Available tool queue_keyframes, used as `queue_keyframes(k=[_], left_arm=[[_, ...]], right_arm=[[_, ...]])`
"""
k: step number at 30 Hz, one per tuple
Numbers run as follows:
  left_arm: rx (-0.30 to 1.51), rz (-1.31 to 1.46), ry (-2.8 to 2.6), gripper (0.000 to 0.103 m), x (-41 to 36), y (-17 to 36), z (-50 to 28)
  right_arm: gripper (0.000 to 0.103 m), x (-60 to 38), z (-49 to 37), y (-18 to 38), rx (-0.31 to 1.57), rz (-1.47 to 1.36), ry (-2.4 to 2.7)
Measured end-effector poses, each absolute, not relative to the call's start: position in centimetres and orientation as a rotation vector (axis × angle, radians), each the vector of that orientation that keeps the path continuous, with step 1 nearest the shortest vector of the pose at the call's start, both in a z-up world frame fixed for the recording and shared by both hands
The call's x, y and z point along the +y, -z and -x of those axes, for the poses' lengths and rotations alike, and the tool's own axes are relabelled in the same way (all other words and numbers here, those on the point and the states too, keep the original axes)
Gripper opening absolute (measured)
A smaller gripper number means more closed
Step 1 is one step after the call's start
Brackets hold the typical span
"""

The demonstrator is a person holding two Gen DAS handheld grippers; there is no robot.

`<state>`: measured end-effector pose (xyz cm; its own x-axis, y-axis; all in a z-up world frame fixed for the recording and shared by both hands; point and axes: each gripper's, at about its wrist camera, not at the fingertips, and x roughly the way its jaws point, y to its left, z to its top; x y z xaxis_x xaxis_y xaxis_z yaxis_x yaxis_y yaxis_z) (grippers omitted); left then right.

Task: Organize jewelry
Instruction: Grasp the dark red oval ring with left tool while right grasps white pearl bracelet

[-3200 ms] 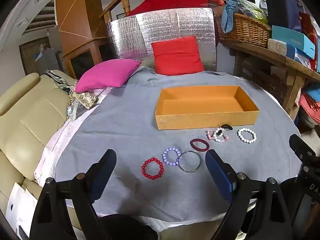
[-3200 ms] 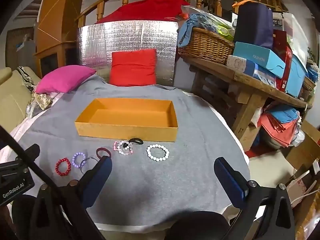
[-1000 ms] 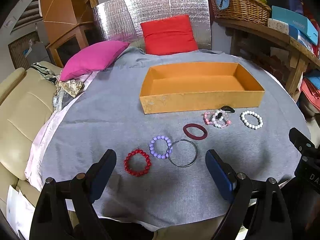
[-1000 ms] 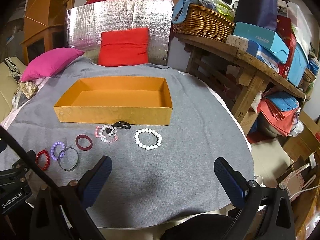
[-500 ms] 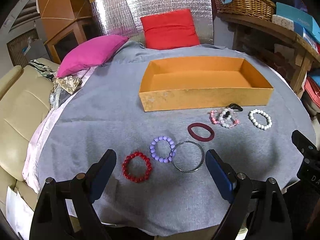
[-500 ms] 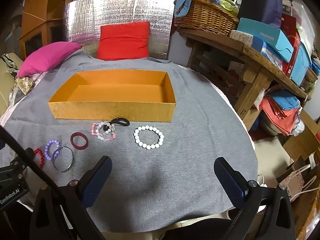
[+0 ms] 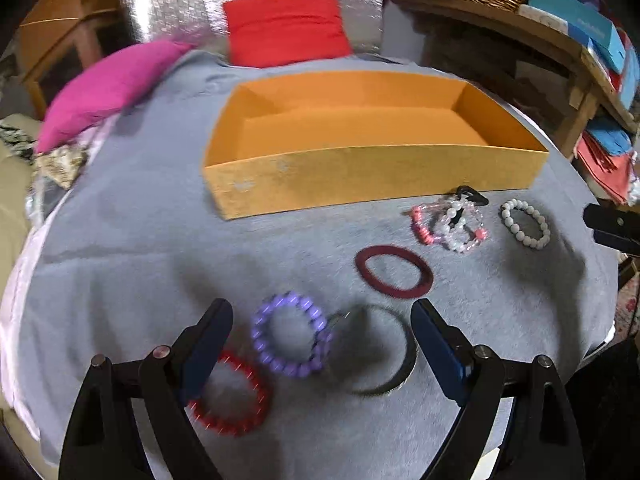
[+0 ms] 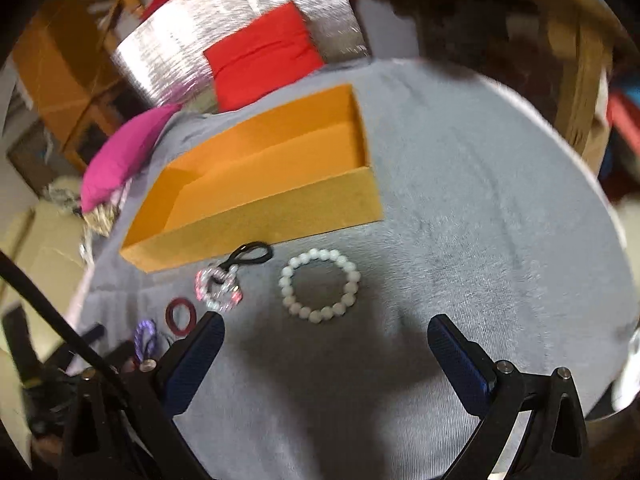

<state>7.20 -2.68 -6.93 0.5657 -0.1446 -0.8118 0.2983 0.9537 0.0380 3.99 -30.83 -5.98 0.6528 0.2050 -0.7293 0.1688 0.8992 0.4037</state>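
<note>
Two grippers, both with jaws spread wide and holding nothing; no lettering legible in either view, blur too heavy on the shelf boxes. Left gripper (image 7: pixel 322 338) low over the grey cloth (image 7: pixel 140 272), tilted forward and down. Red bead bracelet (image 7: pixel 232 396) lies just under and beside its left finger (image 7: pixel 208 344), whether touching, cannot tell. Purple bead bracelet (image 7: pixel 292 334) sits between the fingers, nearer the left one; thin dark metal bangle (image 7: pixel 378 350) sits between them too, its rim close against the right finger (image 7: pixel 438 350). Just ahead of the right finger, maroon ring band (image 7: pixel 394 266). Farther ahead and right, tangle of pink and clear bead bracelets (image 7: pixel 450 224) with a black cord loop (image 7: pixel 470 194), then white bead bracelet (image 7: pixel 524 224) at far right. Beyond all of these, open orange box (image 7: pixel 360 176), long side facing the gripper. Right gripper (image 8: pixel 324 340) rolled clockwise, so the scene leans; it hangs over bare cloth. White bead bracelet (image 8: pixel 320 286) lies just ahead, between the finger lines, untouched. Pink-and-clear tangle (image 8: pixel 218 288) just ahead of its left finger (image 8: pixel 200 354). Orange box (image 8: pixel 260 216) beyond. Past the box: red cushion (image 8: pixel 264 56), magenta cushion (image 8: pixel 128 152), silver foil panel (image 8: pixel 224 28).
</note>
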Motion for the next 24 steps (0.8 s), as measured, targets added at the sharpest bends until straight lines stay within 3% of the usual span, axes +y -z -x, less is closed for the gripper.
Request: queue_keyframes(k=[3, 6, 8, 11, 13, 15, 16, 18, 20, 24], left_arm=[[0.946, -0.189, 0.291, 0.091, -3.8, 7.3, -8.7], [0.975, -0.159, 0.331, 0.091, -4.4, 8.2, -10.4], [1.006, -0.121, 0.341, 0.091, -4.3, 8.8, -11.1], [1.039, -0.082, 0.346, 0.090, -4.0, 9.7, -11.9], [1.053, -0.058, 0.348, 0.081, -4.0, 10.0, -12.2], [1.065, -0.043, 0.357, 0.072, -4.1, 10.3, -12.5], [1.067, -0.047, 0.352, 0.068, -4.2, 10.4, -12.6], [1.057, -0.072, 0.350, 0.065, -4.7, 10.5, -12.6], [1.053, -0.080, 0.372, 0.059, -5.2, 10.5, -12.6], [1.033, -0.111, 0.390, 0.032, -5.5, 10.0, -12.1]], right_arm=[[0.091, -32.3, -5.3, 6.8, 0.908, -0.493, -0.001], [0.078, -32.8, -6.7, 7.7, 0.960, -0.472, -0.003], [0.064, -32.1, -7.8, 8.3, 0.997, -0.432, -0.006], [0.053, -31.1, -9.5, 9.2, 1.044, -0.352, 0.015], [0.050, -30.7, -10.1, 9.4, 1.052, -0.317, 0.033], [0.041, -30.4, -10.7, 9.4, 1.052, -0.270, 0.061], [0.032, -30.1, -10.8, 9.6, 1.058, -0.238, 0.080], [0.028, -29.7, -11.1, 9.6, 1.056, -0.197, 0.099], [0.017, -29.0, -11.1, 9.5, 1.041, -0.158, 0.108], [0.013, -27.8, -10.8, 9.1, 1.013, -0.090, 0.121]])
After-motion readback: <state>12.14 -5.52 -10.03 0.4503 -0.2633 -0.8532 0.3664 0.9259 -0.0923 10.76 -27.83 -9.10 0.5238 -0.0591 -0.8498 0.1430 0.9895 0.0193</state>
